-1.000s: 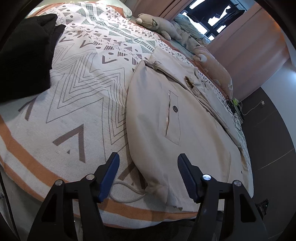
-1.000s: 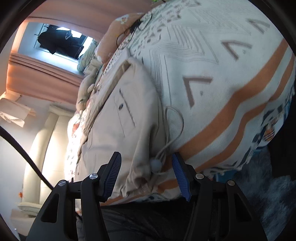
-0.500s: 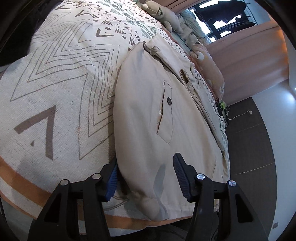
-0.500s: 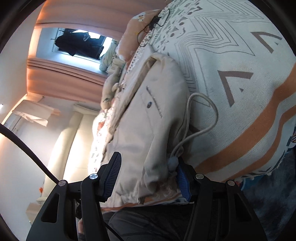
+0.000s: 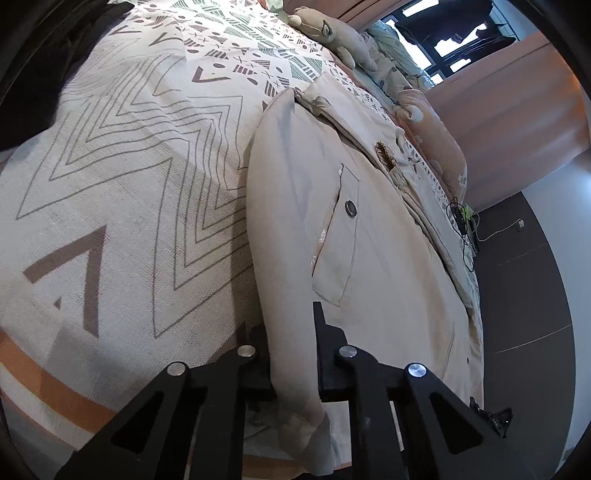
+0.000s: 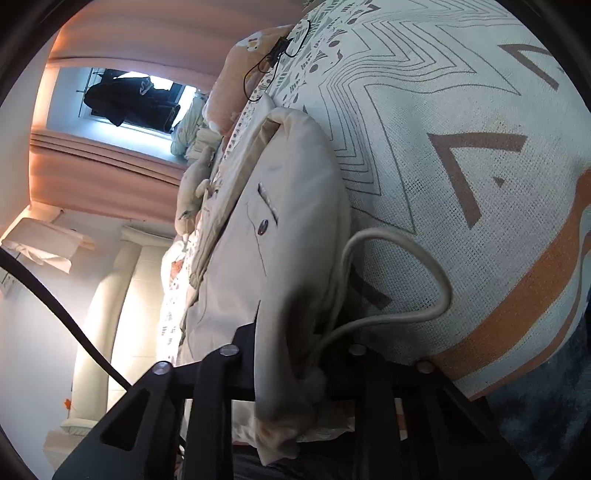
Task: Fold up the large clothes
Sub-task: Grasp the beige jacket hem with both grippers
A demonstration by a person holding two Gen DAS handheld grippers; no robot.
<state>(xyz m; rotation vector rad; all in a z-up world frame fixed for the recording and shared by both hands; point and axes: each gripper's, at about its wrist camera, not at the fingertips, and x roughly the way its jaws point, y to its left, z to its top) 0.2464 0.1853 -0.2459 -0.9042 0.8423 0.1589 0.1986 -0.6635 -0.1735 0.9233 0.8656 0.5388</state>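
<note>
- Bedroom scene: patterned bedspread (image 5: pixel 122 192) with grey zigzags and orange stripes near the edge; pink curtains (image 5: pixel 517 96) and a bright window beyond; a stuffed toy (image 5: pixel 328 29) lay at the far end of the bed.
- Beige jacket (image 5: pixel 369 258) lay lengthwise on the bedspread, pocket with a snap button facing up, its near hem at the bed's edge closest to both cameras.
- Left gripper (image 5: pixel 293 354): jaws closing, with a fold of the jacket's hem pinched between them on the side bordering the bare bedspread.
- Right gripper (image 6: pixel 303 354): jaws also closing, with bunched hem fabric and the base of the drawstring (image 6: pixel 424 266) between them. The drawstring's loop trailed out onto the bedspread.
- Step in hand, as judged: taking hold of the hem with both grippers, ahead of a fold.
- Next move likely calls for lifting both holds together and carrying the hem up toward the collar end, keeping the fabric taut between them so the fold lands square.
- Risk noted: the loose drawstring could snag or drag; thick fabric may slip from a shallow pinch.
</note>
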